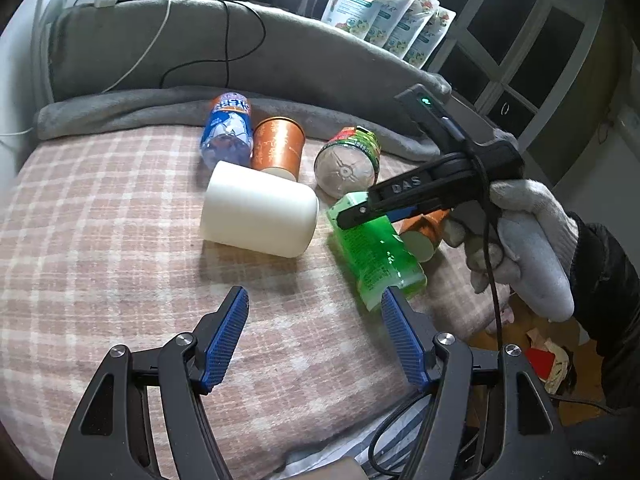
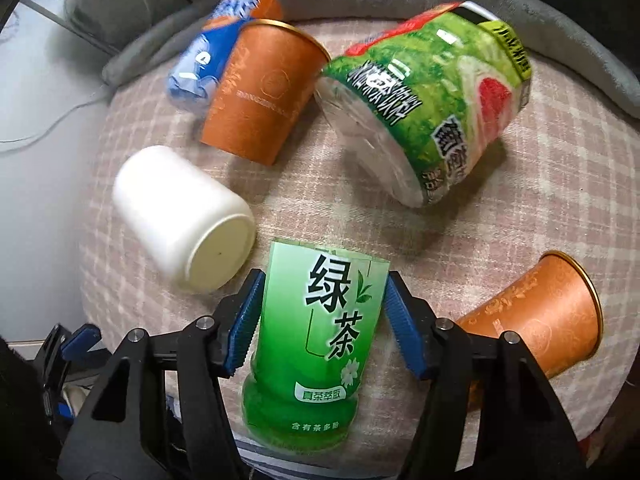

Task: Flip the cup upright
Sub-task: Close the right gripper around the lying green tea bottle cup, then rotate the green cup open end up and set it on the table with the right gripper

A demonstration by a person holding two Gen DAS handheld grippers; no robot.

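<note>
Two orange paper cups lie on their sides on the plaid blanket [image 1: 100, 220]. One cup [image 1: 278, 146] [image 2: 264, 88] rests against a blue bottle [image 1: 228, 128] [image 2: 208, 60]. The other cup [image 1: 424, 236] [image 2: 540, 316] lies at the right, partly hidden behind the right gripper in the left wrist view. My right gripper [image 2: 325, 276] [image 1: 348, 216] is open, its blue pads straddling a lying green tea bottle [image 2: 320, 320] [image 1: 372, 252]. My left gripper [image 1: 314, 300] is open over bare blanket, nearer than a lying white jar [image 1: 258, 212] [image 2: 180, 216].
A green guava drink bottle [image 1: 348, 160] [image 2: 432, 100] lies at the back. A grey padded rim [image 1: 240, 52] with cables runs behind the blanket. A gloved hand [image 1: 532, 248] holds the right gripper. Pouches [image 1: 384, 12] stand behind the rim.
</note>
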